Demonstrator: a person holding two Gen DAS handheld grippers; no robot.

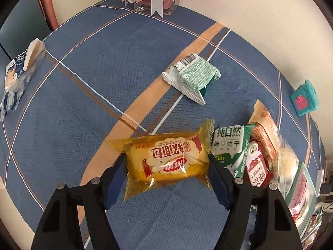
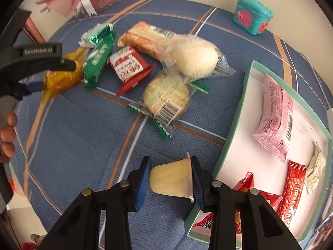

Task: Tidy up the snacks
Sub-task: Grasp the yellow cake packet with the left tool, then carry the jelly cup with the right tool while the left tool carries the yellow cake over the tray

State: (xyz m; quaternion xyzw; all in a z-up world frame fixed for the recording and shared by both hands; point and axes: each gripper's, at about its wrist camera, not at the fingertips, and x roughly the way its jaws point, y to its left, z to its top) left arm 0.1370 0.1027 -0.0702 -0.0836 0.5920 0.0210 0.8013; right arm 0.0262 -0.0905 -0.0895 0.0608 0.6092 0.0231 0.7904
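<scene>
A yellow bread packet (image 1: pixel 166 160) lies crosswise on the blue tablecloth between the fingers of my left gripper (image 1: pixel 166 158), and both blue pads press its ends. From the right wrist view the same packet (image 2: pixel 60 79) shows at far left under one of its fingers (image 2: pixel 66 65). My right gripper (image 2: pixel 170 162) is shut on a pale yellow jelly cup (image 2: pixel 170 179) turned on its side, just left of the green-rimmed white box (image 2: pixel 235 129). Inside the box lie a pink packet (image 2: pixel 274 125) and red packets (image 2: pixel 293 189).
A loose heap holds a green biscuit packet (image 2: pixel 100 60), a red packet (image 2: pixel 129 66), a wrapped round bun (image 2: pixel 195 60) and a barcoded round cake (image 2: pixel 166 95). A green-white packet (image 1: pixel 191 75) and a blue-white packet (image 1: pixel 18 73) lie apart. A teal toy chest (image 2: pixel 252 18) and a ribboned vase (image 1: pixel 158 0) stand behind.
</scene>
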